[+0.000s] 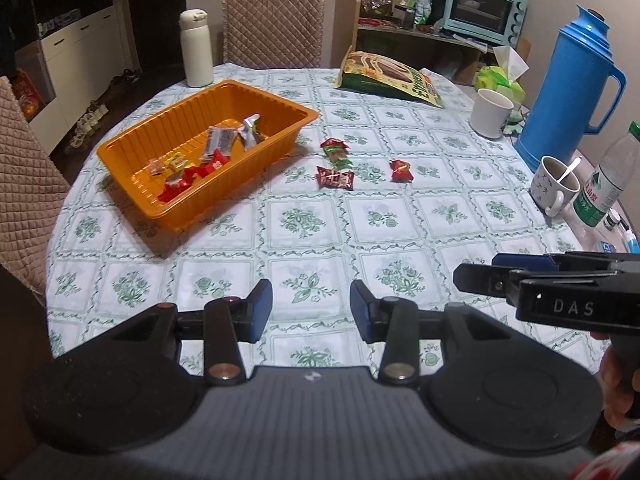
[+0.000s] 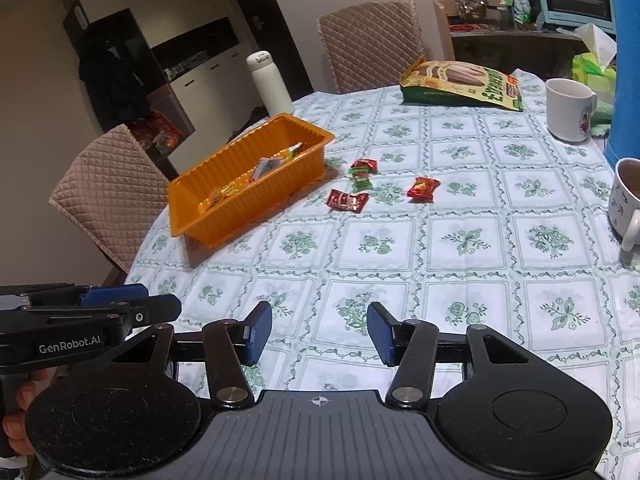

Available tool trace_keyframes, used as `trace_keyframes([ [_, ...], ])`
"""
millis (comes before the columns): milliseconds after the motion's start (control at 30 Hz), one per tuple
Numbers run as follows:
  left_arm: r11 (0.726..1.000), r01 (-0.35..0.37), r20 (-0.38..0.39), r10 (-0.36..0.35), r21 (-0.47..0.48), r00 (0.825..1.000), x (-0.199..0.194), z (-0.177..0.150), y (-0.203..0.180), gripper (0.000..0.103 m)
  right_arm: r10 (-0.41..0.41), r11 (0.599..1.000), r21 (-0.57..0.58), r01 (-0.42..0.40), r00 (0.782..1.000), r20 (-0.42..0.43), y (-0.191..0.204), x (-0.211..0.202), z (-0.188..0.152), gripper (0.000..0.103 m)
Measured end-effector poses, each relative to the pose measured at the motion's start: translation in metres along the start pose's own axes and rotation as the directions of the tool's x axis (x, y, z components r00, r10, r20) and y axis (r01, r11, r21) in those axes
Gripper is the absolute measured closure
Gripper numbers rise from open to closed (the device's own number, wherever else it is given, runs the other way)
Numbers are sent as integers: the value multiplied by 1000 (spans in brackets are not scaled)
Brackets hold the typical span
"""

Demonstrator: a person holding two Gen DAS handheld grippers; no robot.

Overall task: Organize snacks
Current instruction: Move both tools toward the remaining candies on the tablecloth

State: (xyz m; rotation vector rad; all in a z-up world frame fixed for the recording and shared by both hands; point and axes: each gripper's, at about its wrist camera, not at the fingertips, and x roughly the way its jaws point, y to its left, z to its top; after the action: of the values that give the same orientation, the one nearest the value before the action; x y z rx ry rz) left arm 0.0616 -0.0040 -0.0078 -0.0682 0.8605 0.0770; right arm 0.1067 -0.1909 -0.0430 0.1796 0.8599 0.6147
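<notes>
- While both grippers hover over the tabletop point(image 1: 400, 216), I find the left gripper point(image 1: 311, 312) fingers parted, empty.
- Right gripper point(image 2: 319, 334) fingers parted, empty.
- Three wrapped candies point(image 1: 335, 178) lie beside the orange tray point(image 1: 168, 204).

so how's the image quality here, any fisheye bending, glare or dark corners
Left wrist view: strong fisheye bend, the round floral-clothed table curves away, black vignette in the corners, and the tall blue plastic thermos leans at the edge. Right wrist view: same bowing, the quilted beige chair tilts, a soft sheen on the ribbed orange plastic tray, and small red snack packets reasonably sharp.
</notes>
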Motion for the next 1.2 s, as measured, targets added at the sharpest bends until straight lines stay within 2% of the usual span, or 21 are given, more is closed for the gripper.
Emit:
trace_keyframes([
  [600,992,94,-39,-91,80,995,64,28,13,64,-101,993,68,102,995,-17,-20,32,25,50],
  [933,979,122,-62,-114,164,992,115,38,13,64,-152,978,141,157,987,-41,-39,48,32,50],
  [1200,962,125,-51,-116,244,992,159,58,4,61,-194,960,195,201,979,-55,-55,61,42,50],
])
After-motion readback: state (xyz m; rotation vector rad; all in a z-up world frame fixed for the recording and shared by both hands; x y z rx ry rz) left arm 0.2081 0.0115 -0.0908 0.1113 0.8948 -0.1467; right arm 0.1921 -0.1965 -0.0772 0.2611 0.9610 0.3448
